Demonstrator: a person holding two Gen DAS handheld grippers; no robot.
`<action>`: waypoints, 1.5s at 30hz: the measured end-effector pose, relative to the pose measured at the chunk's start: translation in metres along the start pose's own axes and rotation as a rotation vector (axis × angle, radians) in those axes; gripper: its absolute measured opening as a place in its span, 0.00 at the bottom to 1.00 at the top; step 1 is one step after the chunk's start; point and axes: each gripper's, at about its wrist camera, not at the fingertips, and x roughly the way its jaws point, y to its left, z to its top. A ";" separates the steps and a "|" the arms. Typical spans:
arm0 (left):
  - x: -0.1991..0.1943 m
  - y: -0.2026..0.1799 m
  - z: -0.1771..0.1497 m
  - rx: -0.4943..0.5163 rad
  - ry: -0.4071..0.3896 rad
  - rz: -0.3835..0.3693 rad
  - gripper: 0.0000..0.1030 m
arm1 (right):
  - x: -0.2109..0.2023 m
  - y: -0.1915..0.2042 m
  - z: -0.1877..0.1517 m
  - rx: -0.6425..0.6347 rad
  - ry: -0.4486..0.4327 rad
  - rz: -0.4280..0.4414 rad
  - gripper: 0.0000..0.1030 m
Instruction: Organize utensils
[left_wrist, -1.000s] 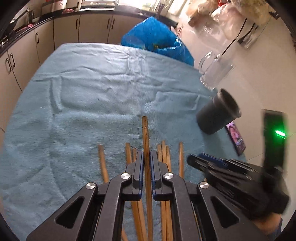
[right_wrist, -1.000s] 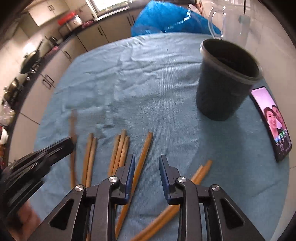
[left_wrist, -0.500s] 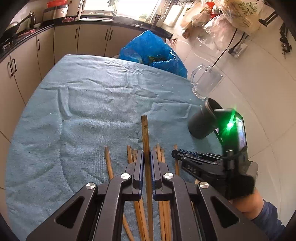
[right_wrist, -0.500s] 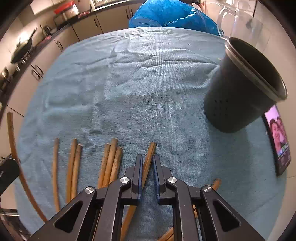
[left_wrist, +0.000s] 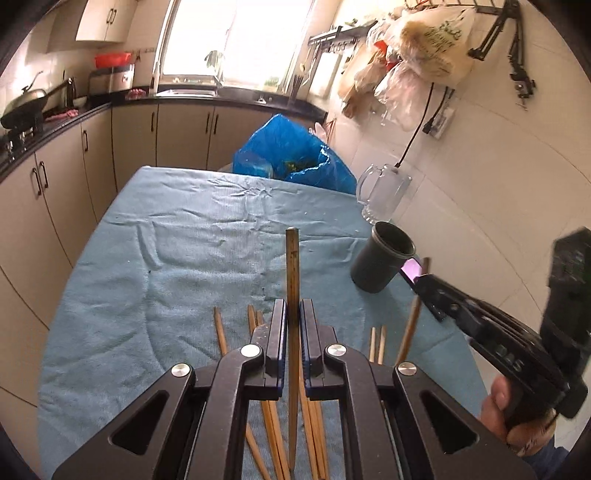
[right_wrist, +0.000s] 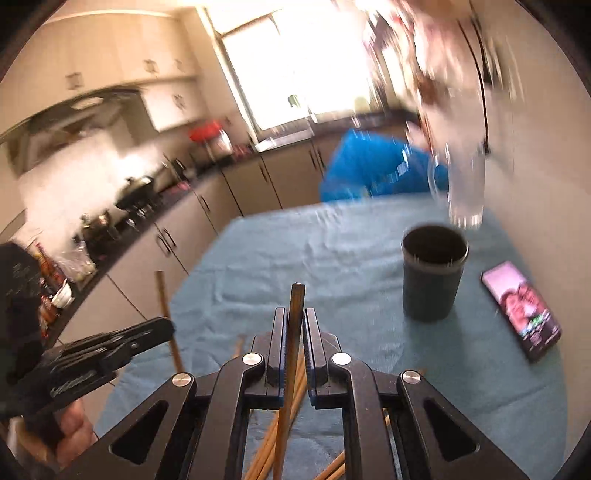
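Right view blurred. Left gripper (left_wrist: 292, 314) and right gripper (right_wrist: 295, 323) each clamp a chopstick (left_wrist: 292, 266); cup (right_wrist: 433, 273) clear of both, near worktop (left_wrist: 184, 236) edge.

A blue cloth (left_wrist: 184, 258) covers the surface. Below my left gripper (left_wrist: 292, 325) lie loose chopsticks (left_wrist: 221, 332); ahead to its right stand a dark cup (left_wrist: 380, 266), a phone (right_wrist: 522, 310) and a glass mug (left_wrist: 384, 195).

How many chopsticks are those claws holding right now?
2. One chopstick is clamped in the left claw; a second chopstick is clamped in the right claw. Loose chopsticks lie on the cloth, some hidden behind the claws.
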 end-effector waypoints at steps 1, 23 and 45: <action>-0.004 -0.002 -0.003 0.005 -0.009 0.003 0.06 | -0.008 0.004 -0.002 -0.015 -0.029 0.003 0.09; -0.043 -0.029 -0.014 0.041 -0.086 0.033 0.06 | -0.067 -0.005 -0.019 0.006 -0.146 0.054 0.08; -0.043 -0.020 -0.013 0.027 -0.082 0.028 0.06 | 0.135 -0.119 -0.023 0.230 0.444 -0.294 0.19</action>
